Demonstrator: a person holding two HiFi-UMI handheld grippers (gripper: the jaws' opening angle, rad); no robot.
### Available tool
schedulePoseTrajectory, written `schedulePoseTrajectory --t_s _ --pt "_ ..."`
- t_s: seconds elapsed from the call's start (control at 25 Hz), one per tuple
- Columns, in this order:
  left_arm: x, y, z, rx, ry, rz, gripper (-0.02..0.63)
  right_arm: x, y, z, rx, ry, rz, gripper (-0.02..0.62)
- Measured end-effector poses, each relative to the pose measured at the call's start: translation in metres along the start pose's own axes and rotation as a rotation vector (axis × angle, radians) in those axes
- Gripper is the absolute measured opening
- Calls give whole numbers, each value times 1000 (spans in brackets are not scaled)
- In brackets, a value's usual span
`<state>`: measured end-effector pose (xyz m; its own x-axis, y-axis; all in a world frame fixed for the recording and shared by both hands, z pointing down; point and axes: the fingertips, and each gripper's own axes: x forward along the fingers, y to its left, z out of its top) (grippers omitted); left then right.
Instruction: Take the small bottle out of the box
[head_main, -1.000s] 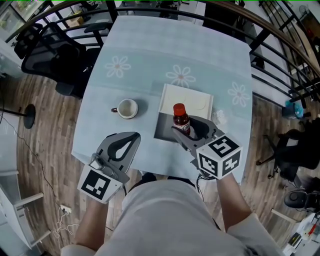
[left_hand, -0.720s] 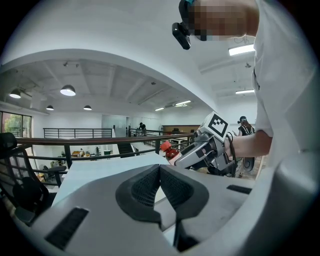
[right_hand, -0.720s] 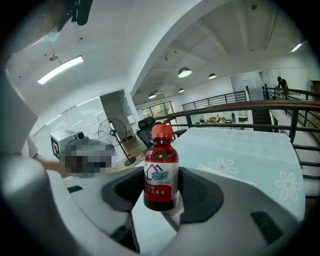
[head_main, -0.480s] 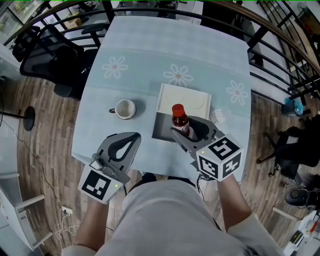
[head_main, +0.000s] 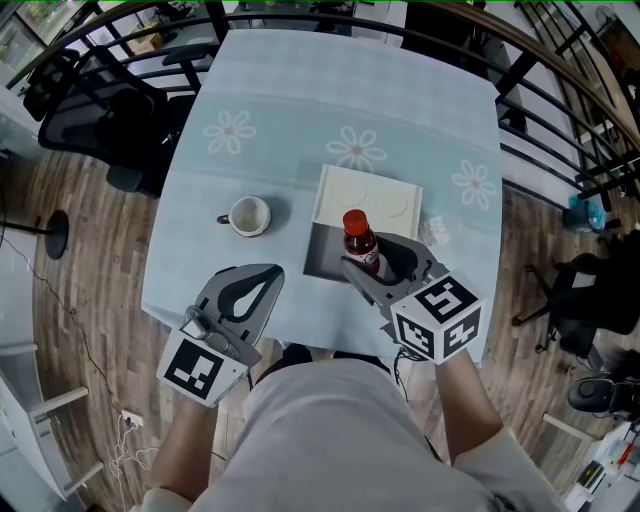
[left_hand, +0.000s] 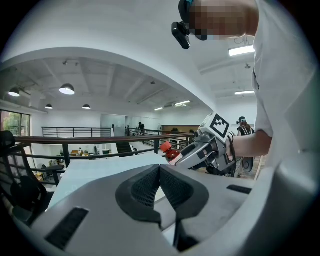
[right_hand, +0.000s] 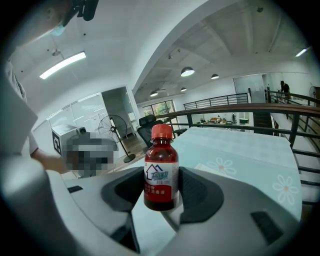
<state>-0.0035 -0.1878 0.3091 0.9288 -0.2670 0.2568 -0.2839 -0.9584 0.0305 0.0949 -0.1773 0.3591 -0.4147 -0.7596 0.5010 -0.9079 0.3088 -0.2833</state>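
Observation:
A small red bottle (head_main: 360, 240) with a red cap and a white label stands upright between the jaws of my right gripper (head_main: 372, 262), which is shut on it. The right gripper view shows the bottle (right_hand: 161, 170) clamped at its lower half, its base off the table. In the head view it hangs over the near part of the white box (head_main: 372, 192). My left gripper (head_main: 264, 277) is shut and holds nothing, low at the table's front edge, left of the box. From the left gripper (left_hand: 160, 169) view, the bottle (left_hand: 169, 152) shows to the right.
A white cup (head_main: 248, 215) sits on the pale blue flowered tablecloth (head_main: 300, 100), left of the box. A crumpled white scrap (head_main: 437, 234) lies to the right of the box. Black railings (head_main: 560, 90) and office chairs (head_main: 95, 95) surround the table.

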Motion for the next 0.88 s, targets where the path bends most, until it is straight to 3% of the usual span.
schedulePoseTrajectory --t_s 0.88 --pt "-1 12 -8 -11 11 -6 20 17 -2 -7 24 29 -4 229"
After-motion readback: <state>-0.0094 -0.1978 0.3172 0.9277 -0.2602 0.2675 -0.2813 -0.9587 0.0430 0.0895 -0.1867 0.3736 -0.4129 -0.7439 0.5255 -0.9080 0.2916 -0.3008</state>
